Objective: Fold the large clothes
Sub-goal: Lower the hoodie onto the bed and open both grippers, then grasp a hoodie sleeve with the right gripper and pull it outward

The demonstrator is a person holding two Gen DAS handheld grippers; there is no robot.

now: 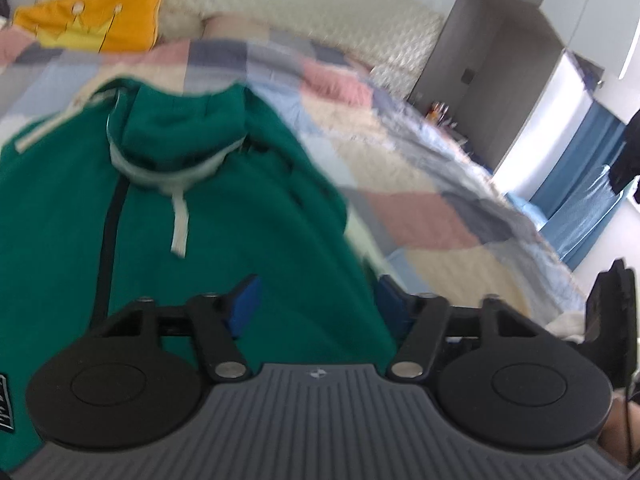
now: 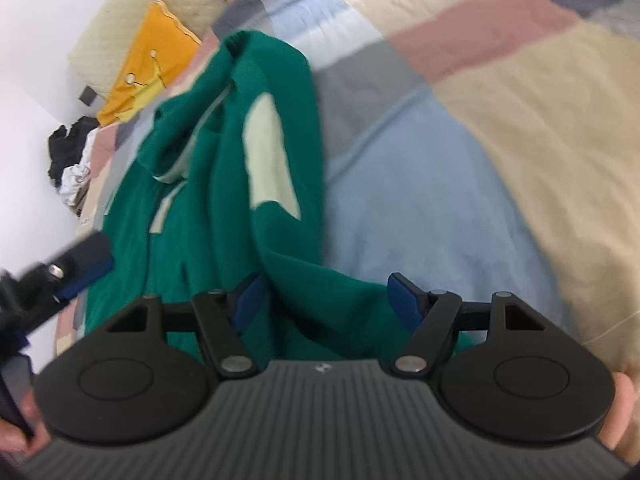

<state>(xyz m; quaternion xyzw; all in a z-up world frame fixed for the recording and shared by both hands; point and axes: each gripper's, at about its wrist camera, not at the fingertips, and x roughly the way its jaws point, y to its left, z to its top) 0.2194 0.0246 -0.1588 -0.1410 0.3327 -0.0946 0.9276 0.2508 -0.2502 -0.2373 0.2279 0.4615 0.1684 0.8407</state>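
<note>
Hoodie: green hoodie (image 1: 224, 216) spread on patchwork bed (image 1: 420, 184)
Left hand-held gripper (image 1: 316, 300): released, above hoodie
Right hand-held gripper (image 2: 324, 300): released, fabric between jaws

One green hoodie (image 1: 240, 208), one yellow pillow (image 1: 96, 16), two claws.

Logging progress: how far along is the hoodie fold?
Early. Done: the green hoodie lies on the patchwork bedspread, its right side bunched up in the right wrist view. In hand: nothing; left gripper and right gripper both have jaws open over fabric. Left: practically every fold; hood and drawstring still lie exposed.
</note>
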